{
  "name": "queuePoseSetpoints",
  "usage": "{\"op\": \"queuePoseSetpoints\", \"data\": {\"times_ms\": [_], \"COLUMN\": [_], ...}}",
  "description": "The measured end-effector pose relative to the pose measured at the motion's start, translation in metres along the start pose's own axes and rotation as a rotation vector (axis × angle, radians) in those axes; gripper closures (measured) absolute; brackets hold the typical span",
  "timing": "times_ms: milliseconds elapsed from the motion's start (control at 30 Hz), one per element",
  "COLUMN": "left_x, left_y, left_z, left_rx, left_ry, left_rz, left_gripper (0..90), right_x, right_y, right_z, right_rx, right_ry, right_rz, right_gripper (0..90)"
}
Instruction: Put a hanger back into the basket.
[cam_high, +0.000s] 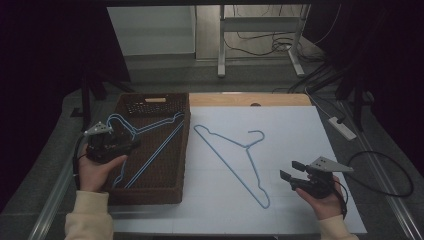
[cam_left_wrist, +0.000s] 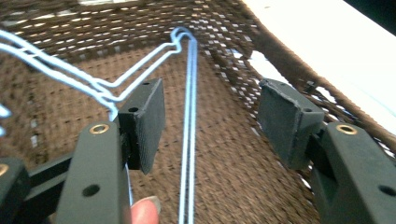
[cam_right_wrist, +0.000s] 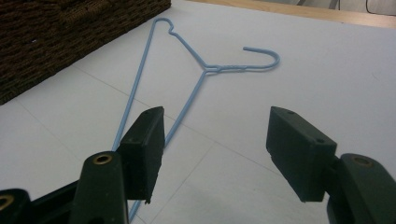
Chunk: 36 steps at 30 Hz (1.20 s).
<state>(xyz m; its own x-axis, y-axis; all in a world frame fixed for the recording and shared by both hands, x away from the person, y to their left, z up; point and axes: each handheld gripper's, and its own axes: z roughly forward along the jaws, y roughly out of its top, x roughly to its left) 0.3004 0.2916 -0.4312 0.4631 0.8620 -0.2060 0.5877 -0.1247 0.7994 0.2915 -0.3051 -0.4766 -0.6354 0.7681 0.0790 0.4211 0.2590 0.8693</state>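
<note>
Inside the basket (cam_high: 150, 192), hangers (cam_high: 150, 145) lie between the left claw's (cam_high: 131, 142) wide jaws; one hanger (cam_high: 235, 160) remains right of it, right claw (cam_high: 292, 171) wide.

1. The blue wire hangers in the basket (cam_high: 150, 142) are thin and light blue. They lie stacked close together inside the brown woven basket (cam_high: 150, 195) at the left of the table, with their long bars running slantwise.
2. The blue hanger on the table (cam_high: 235, 160) looks the same. It lies flat on the white sheet, just beside the basket, its hook pointing right.
</note>
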Motion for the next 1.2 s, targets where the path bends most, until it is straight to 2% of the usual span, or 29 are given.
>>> {"op": "queuePoseSetpoints", "data": {"times_ms": [267, 400, 567, 733, 1200], "left_x": [-0.019, -0.03, -0.047, -0.059, -0.075], "left_y": [-0.004, -0.008, -0.013, -0.017, -0.029], "left_z": [-0.005, -0.014, -0.023, -0.027, -0.018], "left_rx": [-0.034, -0.068, -0.067, -0.071, -0.051], "left_ry": [-0.054, -0.071, -0.095, -0.105, -0.118], "left_rz": [0.056, 0.076, 0.102, 0.111, 0.132], "left_gripper": [37.3, 36.9, 36.9, 37.0, 36.3], "right_x": [0.002, 0.003, 0.005, 0.005, 0.008], "right_y": [0.001, 0.001, 0.002, 0.003, 0.003], "right_z": [0.003, 0.004, 0.005, 0.007, 0.007], "right_rx": [0.015, 0.017, 0.026, 0.034, 0.035], "right_ry": [0.002, 0.008, 0.011, 0.012, 0.005], "right_rz": [-0.016, -0.02, -0.028, -0.031, -0.036], "right_gripper": [37.8, 37.7, 37.6, 37.5, 37.8]}}
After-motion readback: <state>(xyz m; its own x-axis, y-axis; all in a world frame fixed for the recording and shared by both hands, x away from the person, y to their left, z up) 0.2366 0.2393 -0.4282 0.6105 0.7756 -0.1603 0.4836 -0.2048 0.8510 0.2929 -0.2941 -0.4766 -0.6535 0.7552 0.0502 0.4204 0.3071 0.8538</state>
